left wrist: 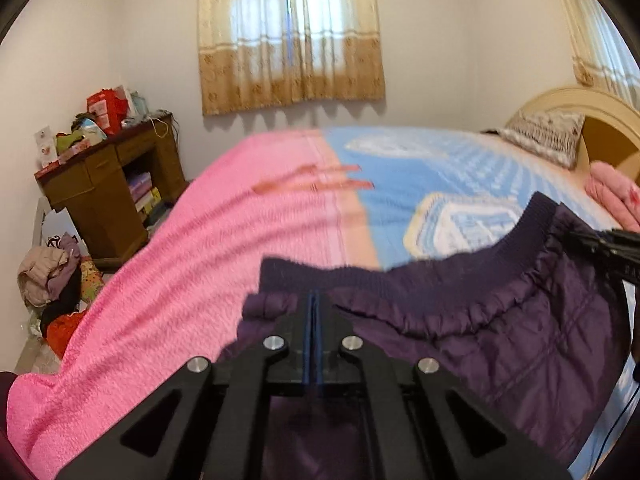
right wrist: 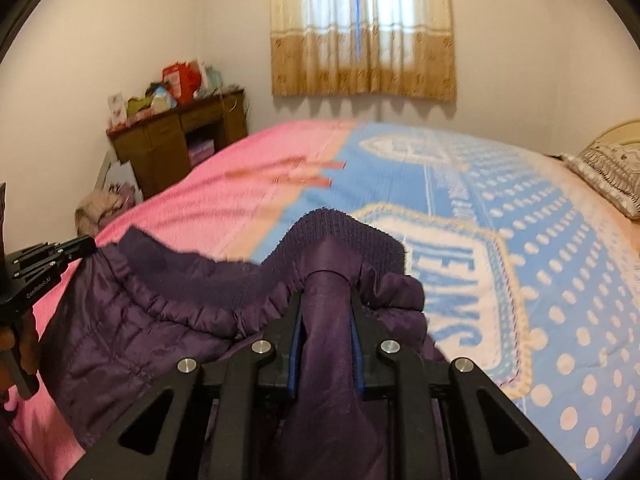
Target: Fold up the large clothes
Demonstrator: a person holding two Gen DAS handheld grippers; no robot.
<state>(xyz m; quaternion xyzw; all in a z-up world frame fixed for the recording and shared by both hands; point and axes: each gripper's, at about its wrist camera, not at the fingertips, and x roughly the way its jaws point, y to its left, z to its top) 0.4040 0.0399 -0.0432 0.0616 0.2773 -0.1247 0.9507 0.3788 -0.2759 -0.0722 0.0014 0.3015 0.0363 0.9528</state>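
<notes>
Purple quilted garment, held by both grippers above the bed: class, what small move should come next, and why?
Probably lower the purple quilted garment flat onto the bedspread: the left gripper and right gripper each pinch its ribbed band, which sags between them.

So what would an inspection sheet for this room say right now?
Surface: bed with a pink and blue blanket.
Job's things: purple jacket held up by its ribbed hem.
Clutter: pink garment by the headboard; clothes pile on the floor; cabinet heaped with boxes.
Grippers: left gripper and right gripper both shut on the jacket.
Cables: thin black cable at the right edge.
Surroundings: curtains, pillow.
</notes>
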